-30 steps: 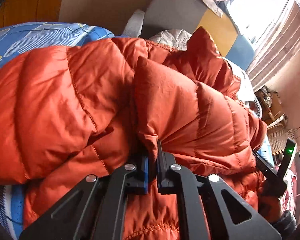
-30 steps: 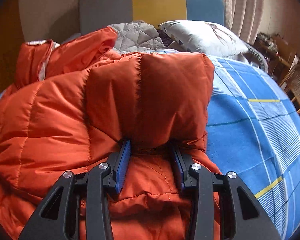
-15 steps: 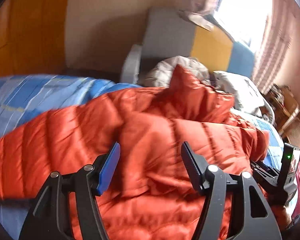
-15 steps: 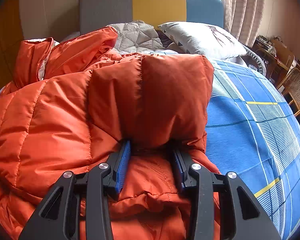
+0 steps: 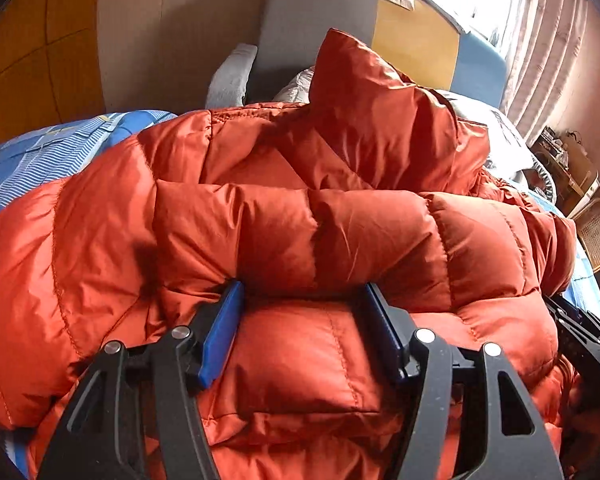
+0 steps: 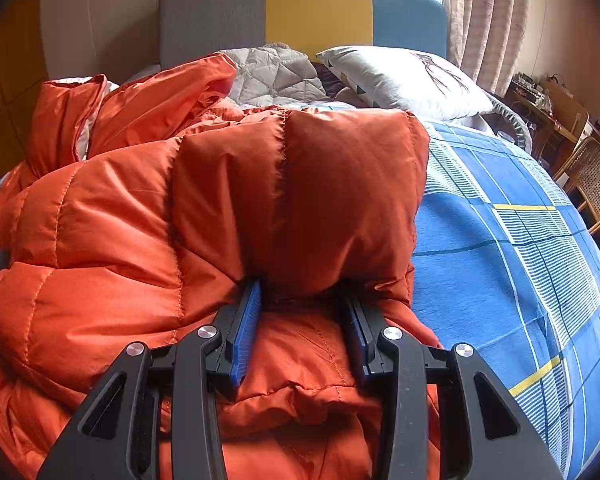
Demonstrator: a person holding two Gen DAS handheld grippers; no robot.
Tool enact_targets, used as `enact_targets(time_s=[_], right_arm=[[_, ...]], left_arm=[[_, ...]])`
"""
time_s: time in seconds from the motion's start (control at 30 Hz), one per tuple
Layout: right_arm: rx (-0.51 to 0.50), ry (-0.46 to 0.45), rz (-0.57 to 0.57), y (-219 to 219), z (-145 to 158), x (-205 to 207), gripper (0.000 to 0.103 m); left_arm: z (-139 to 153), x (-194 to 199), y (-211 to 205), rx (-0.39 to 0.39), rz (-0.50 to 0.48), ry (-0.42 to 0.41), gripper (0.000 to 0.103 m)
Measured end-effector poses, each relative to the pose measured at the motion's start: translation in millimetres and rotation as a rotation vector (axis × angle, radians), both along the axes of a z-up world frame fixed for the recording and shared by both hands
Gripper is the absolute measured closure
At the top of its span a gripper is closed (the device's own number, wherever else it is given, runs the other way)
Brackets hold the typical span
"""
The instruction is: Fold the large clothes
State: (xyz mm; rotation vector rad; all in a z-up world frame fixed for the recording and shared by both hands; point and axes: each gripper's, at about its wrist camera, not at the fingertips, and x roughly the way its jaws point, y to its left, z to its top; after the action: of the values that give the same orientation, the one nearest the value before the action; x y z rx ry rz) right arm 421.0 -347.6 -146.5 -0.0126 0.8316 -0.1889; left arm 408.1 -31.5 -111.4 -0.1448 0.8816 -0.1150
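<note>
Writing: none legible. Left claw (image 5: pixel 302 300) spread wide; right claw (image 6: pixel 302 294) parted, straddling orange jacket (image 6: pixel 148 220) fold.

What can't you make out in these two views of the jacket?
- Left view: the jacket's near hem, cut off by the bottom edge and the left gripper.
- Right view: the right gripper's fingertips, buried under a puffy fold.
- Both views: the bed under the jacket.
- Right view: clutter by the chair, too small.

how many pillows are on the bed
1 clearly: a white printed pillow at the headboard, right of a grey quilted cover. The orange puffer jacket hides much of the bed, so more may be hidden.
</note>
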Motion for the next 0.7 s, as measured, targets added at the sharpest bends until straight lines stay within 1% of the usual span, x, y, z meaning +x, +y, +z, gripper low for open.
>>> enact_targets(time_s=[0.1, 0.17, 0.2, 0.23, 0.27, 0.33, 0.47, 0.57, 0.63, 0.7], right_arm=[[-0.010, 0.001, -0.001, 0.9, -0.2, 0.6, 0.063], [-0.016, 0.003, -0.002, 1.5, -0.2, 0.6, 0.063], [-0.018, 0.002, -0.002, 1.4, 0.1, 0.0, 0.063], [-0.017, 0.002, -0.002, 1.3, 0.2, -0.5, 0.063], [-0.016, 0.002, -0.002, 0.9, 0.4, -0.4, 0.063], [-0.013, 0.002, -0.002, 1.1, 0.5, -0.6, 0.063], [-0.017, 0.001, -0.004, 1.4, 0.8, -1.1, 0.063], [-0.029, 0.003, -0.005, 3.0, 1.1, -1.0, 0.063], [-0.033, 0.003, -0.006, 3.5, 1.2, -1.3, 0.063], [-0.038, 0.003, -0.007, 3.9, 1.5, -1.3, 0.063]], left_arm=[[3.5, -2.8, 0.2, 0.000, 0.003, 0.001, 0.042], [9.1, -10.2, 3.4, 0.007, 0.023, 0.000, 0.041], [14.6, -17.2, 5.3, 0.020, 0.041, -0.009, 0.038], [18.8, -22.3, 7.1, 0.023, 0.052, -0.022, 0.031], [26.2, -32.2, 10.6, 0.022, 0.066, -0.042, 0.026], [37.4, -48.1, 19.7, 0.011, 0.087, -0.068, 0.026], [52.0, -83.8, 46.9, -0.032, 0.134, -0.092, 0.026], [53.1, -109.1, 79.1, -0.098, 0.192, -0.076, 0.026], [51.6, -125.7, 104.2, -0.135, 0.243, -0.065, 0.026], [48.4, -149.0, 137.3, -0.178, 0.315, -0.056, 0.026]])
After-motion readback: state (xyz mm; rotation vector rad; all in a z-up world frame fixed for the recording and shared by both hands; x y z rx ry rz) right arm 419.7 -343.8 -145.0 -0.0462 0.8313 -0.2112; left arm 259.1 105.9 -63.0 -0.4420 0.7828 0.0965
